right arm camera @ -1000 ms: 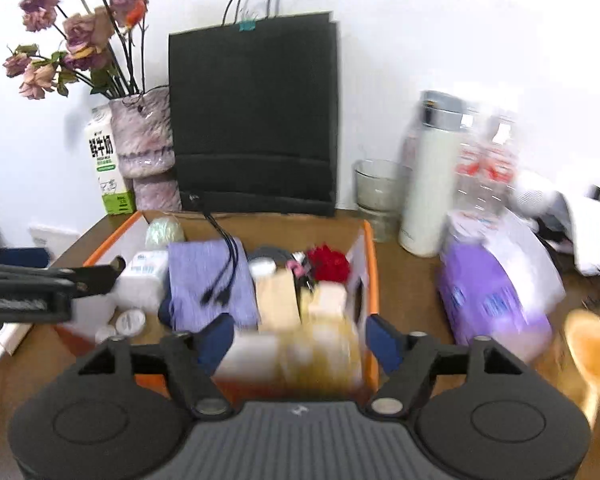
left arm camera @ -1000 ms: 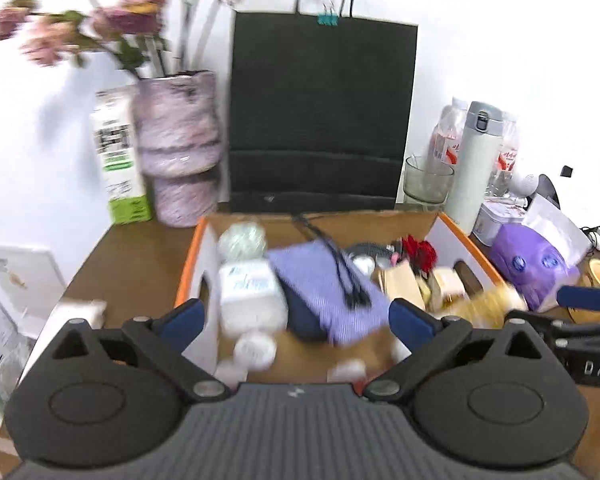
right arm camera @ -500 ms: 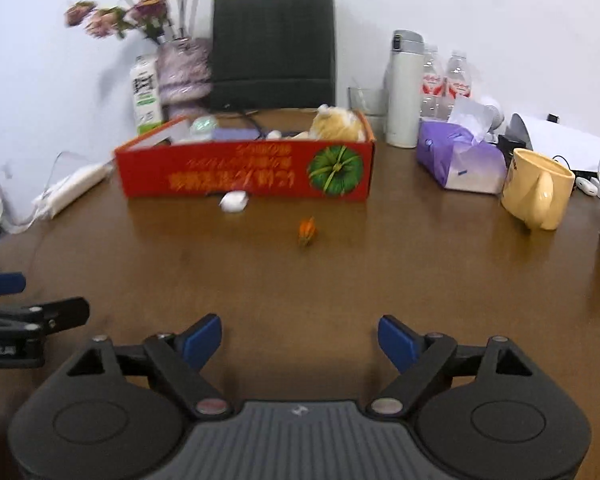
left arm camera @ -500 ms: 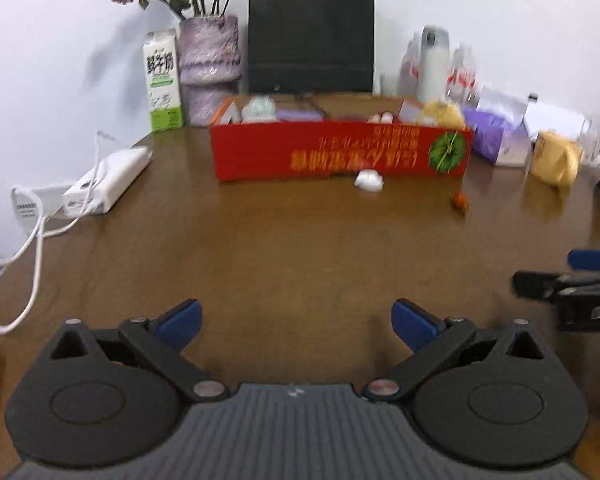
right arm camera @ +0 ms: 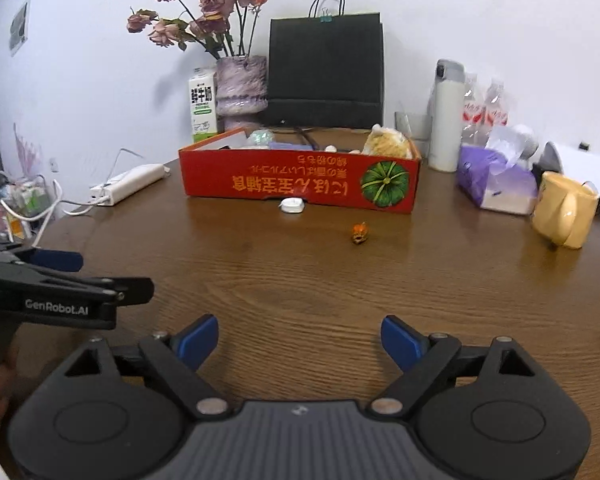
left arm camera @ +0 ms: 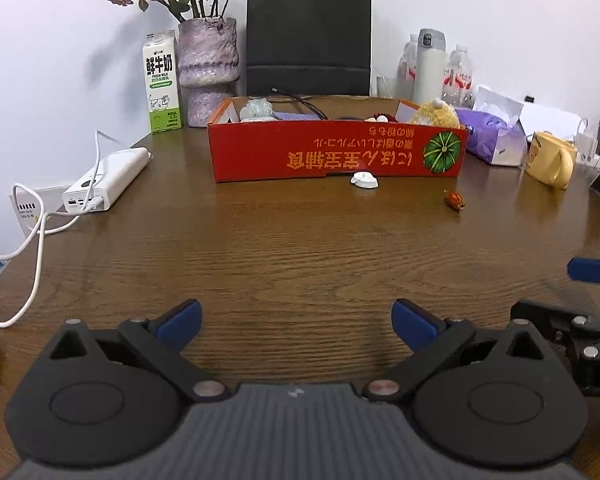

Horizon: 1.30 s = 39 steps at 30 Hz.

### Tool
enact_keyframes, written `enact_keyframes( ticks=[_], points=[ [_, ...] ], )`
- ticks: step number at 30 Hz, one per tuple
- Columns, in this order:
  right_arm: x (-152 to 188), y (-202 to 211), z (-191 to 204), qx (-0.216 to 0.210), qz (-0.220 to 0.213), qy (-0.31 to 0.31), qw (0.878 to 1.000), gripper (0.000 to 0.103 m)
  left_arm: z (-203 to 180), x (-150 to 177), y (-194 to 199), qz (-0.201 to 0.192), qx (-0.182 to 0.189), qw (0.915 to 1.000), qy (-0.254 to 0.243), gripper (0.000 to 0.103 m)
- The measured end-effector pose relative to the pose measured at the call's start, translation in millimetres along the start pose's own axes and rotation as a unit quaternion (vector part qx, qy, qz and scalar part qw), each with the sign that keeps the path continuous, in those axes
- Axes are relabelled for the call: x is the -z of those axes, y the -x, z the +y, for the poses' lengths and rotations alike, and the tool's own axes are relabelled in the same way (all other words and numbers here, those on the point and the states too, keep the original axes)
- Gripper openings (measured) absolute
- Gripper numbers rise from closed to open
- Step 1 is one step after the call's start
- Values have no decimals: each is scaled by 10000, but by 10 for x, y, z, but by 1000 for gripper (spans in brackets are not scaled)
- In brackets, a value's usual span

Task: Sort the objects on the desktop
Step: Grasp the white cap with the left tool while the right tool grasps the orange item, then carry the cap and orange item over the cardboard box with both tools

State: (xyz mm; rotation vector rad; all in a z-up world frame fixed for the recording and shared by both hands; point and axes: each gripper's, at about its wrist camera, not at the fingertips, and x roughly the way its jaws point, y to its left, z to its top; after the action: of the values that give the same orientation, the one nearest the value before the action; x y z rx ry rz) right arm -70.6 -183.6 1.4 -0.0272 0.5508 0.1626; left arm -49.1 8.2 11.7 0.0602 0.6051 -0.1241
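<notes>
Both tongs spread wide over the bare near bench

We hold the left tongs (left arm camera: 296, 320) and right tongs (right arm camera: 299, 338) released, gripping nothing. At twelve o'clock the red box (left arm camera: 336, 152) stands full; touching its front wall lies a white case (left arm camera: 364, 179), and at one o'clock a small orange figure (left arm camera: 454, 201) sits apart. At two o'clock we see a yellow mug (right arm camera: 562, 209).

A red box (left arm camera: 336, 156), a white cap (left arm camera: 364, 179) and a small orange object (left arm camera: 454, 200) are carried by the wooden table (left arm camera: 300, 256). A yellow mug (left arm camera: 550, 160) and a power bank (left arm camera: 108, 178) are also seen on it.
</notes>
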Motion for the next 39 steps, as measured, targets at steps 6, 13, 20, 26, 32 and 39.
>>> enact_keyframes(
  ticks=[6,13,20,26,32,39],
  points=[
    [-104,-111,-124,-34,264,-187,9995,75,29,-203,-176,-123,242,9996,-85,103],
    [-597,-779,-480,338,574,-130,9977,61,-110,-771,-857,134,757,9967,-254,101],
    [-903,-1470,-710,86,890,1,9960,27,-368,-1153,-1592,472,865,9946,-327,81],
    [-860,-1465,-982,-139,681,-444,9966,13,-465,-1219,-1813,501,856,9937,-521,50],
    [-890,-1389,-1035,-63,534,-425,9976,13,-441,-1168,-1732,430,951,9930,-547,27],
    [-972,-1212,-1006,-51,160,-331,9993,13,-462,-1251,-1411,183,888,9947,-485,27]
  ],
)
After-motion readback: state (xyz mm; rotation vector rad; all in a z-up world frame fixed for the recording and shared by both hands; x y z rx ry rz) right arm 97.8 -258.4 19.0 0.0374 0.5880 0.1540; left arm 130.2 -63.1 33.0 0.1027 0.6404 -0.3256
